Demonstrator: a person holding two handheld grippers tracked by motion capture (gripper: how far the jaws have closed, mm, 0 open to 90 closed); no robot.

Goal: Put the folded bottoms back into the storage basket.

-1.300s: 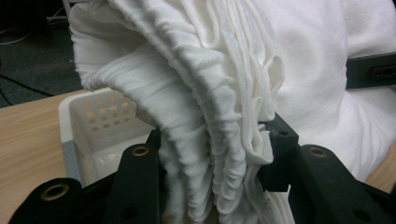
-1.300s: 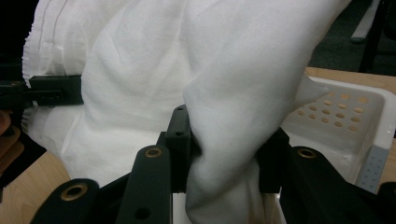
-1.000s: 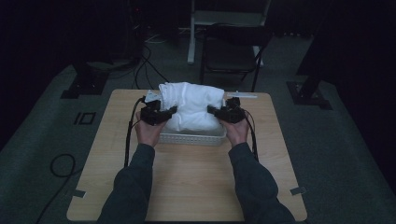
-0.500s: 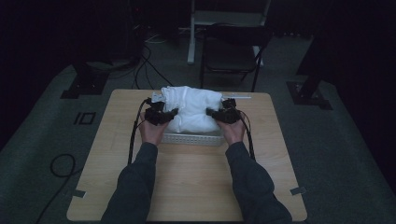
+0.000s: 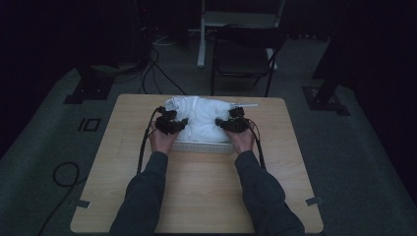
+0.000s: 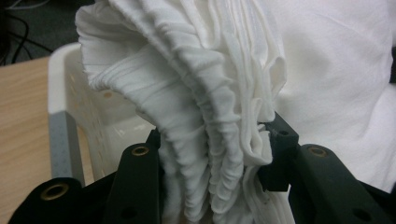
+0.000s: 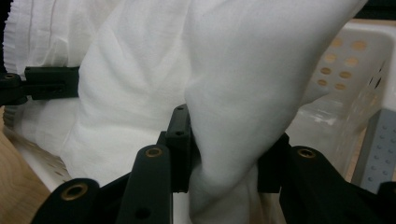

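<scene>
A bunched white cloth (image 5: 201, 118) lies heaped in a white perforated basket (image 5: 204, 146) at the far middle of the wooden table (image 5: 196, 191). My left gripper (image 5: 173, 125) is at the cloth's left side, shut on a ribbed, gathered edge of the cloth (image 6: 210, 154). At the cloth's right side my right gripper (image 5: 231, 124) is shut on a smooth fold of the cloth (image 7: 229, 154). The basket wall (image 6: 70, 98) shows behind the left jaws, and the basket wall (image 7: 345, 93) with round holes shows beside the right jaws. The left gripper (image 7: 37, 84) appears across the cloth in the right gripper view.
Cables (image 5: 145, 142) trail from both grippers along the person's forearms. A dark chair (image 5: 243, 54) stands behind the table on the grey floor. Stand bases (image 5: 86, 88) and a floor cable (image 5: 64, 172) lie to the sides. Bare tabletop lies in front of the basket.
Both hands with their grippers have moved slightly away from the person and inward onto the cloth. The cloth heap has shifted a little with them.
</scene>
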